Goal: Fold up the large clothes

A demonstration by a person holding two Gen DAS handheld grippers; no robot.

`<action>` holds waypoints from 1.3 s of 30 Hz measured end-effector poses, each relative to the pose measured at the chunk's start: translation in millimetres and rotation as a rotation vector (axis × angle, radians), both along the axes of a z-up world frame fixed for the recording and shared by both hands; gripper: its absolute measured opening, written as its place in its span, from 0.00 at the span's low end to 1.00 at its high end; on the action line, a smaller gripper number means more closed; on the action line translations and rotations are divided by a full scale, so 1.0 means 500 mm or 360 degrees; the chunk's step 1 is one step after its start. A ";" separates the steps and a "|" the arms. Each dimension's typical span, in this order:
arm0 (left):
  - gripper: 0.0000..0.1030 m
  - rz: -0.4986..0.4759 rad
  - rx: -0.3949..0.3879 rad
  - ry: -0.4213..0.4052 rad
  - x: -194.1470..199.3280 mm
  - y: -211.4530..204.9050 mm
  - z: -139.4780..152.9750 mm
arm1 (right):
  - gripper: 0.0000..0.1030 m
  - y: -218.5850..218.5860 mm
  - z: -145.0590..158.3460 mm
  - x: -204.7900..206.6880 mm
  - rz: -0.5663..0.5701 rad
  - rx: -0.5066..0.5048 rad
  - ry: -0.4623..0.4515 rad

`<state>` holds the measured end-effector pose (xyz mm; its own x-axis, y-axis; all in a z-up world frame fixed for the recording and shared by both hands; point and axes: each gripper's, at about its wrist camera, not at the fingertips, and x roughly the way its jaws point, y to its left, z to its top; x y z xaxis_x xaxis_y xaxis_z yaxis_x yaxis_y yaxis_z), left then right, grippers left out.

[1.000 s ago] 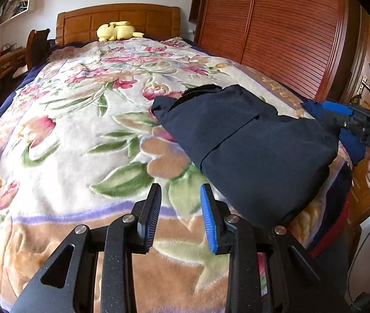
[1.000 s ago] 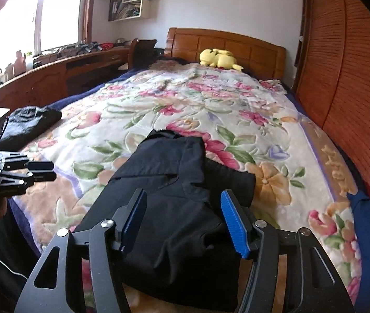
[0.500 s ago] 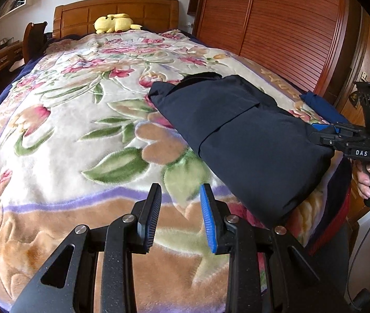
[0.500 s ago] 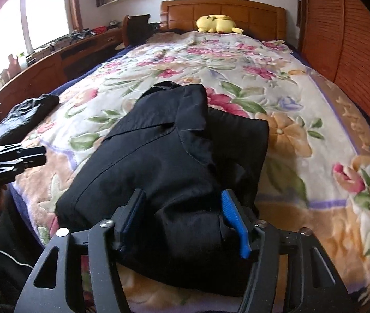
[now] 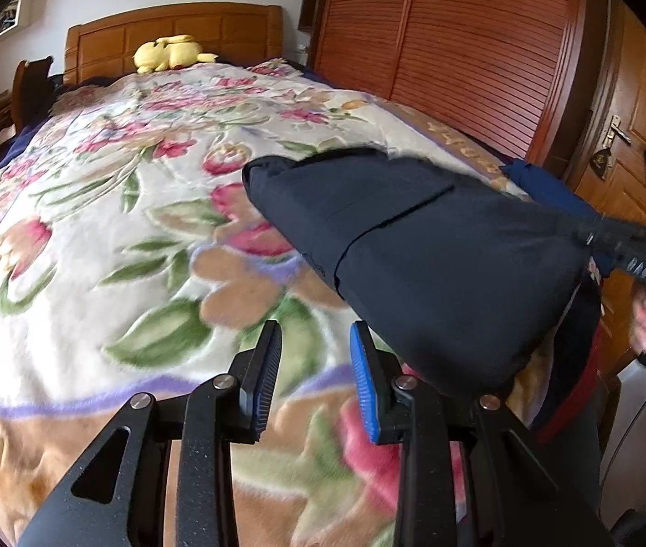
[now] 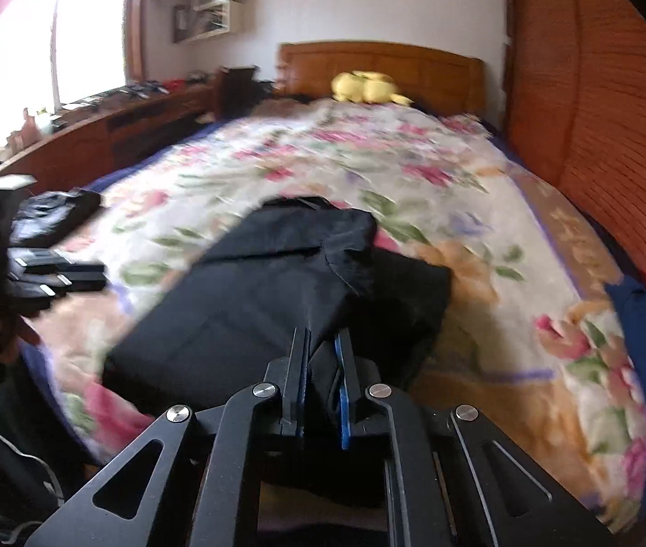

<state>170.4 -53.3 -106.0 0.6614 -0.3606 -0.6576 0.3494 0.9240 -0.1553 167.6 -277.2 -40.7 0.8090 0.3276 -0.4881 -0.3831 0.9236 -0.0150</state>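
garment (image 6: 254,301): dark, soft, bulky, folded, near foot edge of bed (image 5: 95,228) | right gripper (image 6: 323,364): jaws clenched on near hem | left gripper (image 5: 316,364): jaws apart, empty | take hold at hems

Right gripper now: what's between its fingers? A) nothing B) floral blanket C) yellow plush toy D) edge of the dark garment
D: the right gripper has its fingers pinched on a fold at the near edge of the dark garment lying on the floral blanket.

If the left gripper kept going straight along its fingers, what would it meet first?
Most likely the floral blanket: the left gripper stands open and empty above it, pointing downward. The dark folded garment lies to the right of that line, though depth is unclear.
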 end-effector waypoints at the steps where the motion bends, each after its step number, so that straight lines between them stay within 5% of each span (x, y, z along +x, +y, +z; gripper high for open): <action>1: 0.31 -0.0016 -0.0003 -0.0004 0.011 -0.008 0.005 | 0.09 -0.013 -0.024 0.012 -0.0024 0.0018 0.0064; 5: 0.31 -0.0057 0.0003 0.0000 0.064 -0.035 0.015 | 0.09 -0.026 -0.092 0.039 -0.0052 -0.0002 0.0186; 12: 0.31 -0.0073 0.0087 0.0030 0.189 -0.080 0.012 | 0.10 -0.031 -0.106 0.049 -0.0017 0.0047 0.0185; 26: 0.34 -0.0020 0.0251 0.0240 0.411 -0.109 -0.088 | 0.11 -0.040 -0.142 0.051 0.0032 0.0154 0.0177; 30: 0.58 0.0049 0.0375 0.0176 0.446 -0.116 -0.099 | 0.11 -0.043 -0.148 0.052 0.0039 0.0152 0.0167; 39: 0.69 0.0064 0.0365 0.0208 0.506 -0.112 -0.121 | 0.18 -0.051 -0.141 0.040 0.0007 0.0172 0.0168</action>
